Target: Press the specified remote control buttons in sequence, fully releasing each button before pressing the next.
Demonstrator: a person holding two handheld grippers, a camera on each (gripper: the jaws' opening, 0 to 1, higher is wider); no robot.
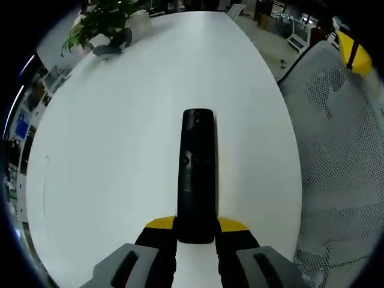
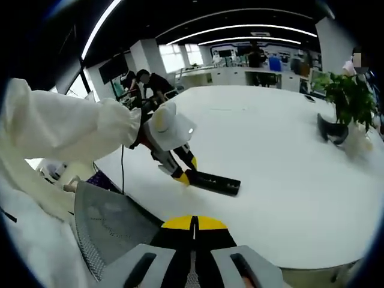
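Note:
A long black remote control [image 1: 198, 171] lies lengthwise on the white table [image 1: 108, 168], its near end clamped between the yellow-tipped jaws of my left gripper [image 1: 196, 231]. Small buttons show on its upper face. In the right gripper view the same remote [image 2: 219, 183] rests on the table [image 2: 288, 180], with the left gripper [image 2: 186, 175] shut on its end and a white-sleeved arm [image 2: 66, 129] behind it. My right gripper [image 2: 194, 223] hangs back from the table's near edge, its yellow tips pressed together with nothing between them.
A potted plant [image 1: 105, 24] stands at the table's far end, also seen as the plant [image 2: 345, 99] in a dark pot. A grey mesh chair [image 1: 339, 156] sits beside the table; the chair [image 2: 108, 231] lies under my right gripper. People stand in the background [image 2: 147, 84].

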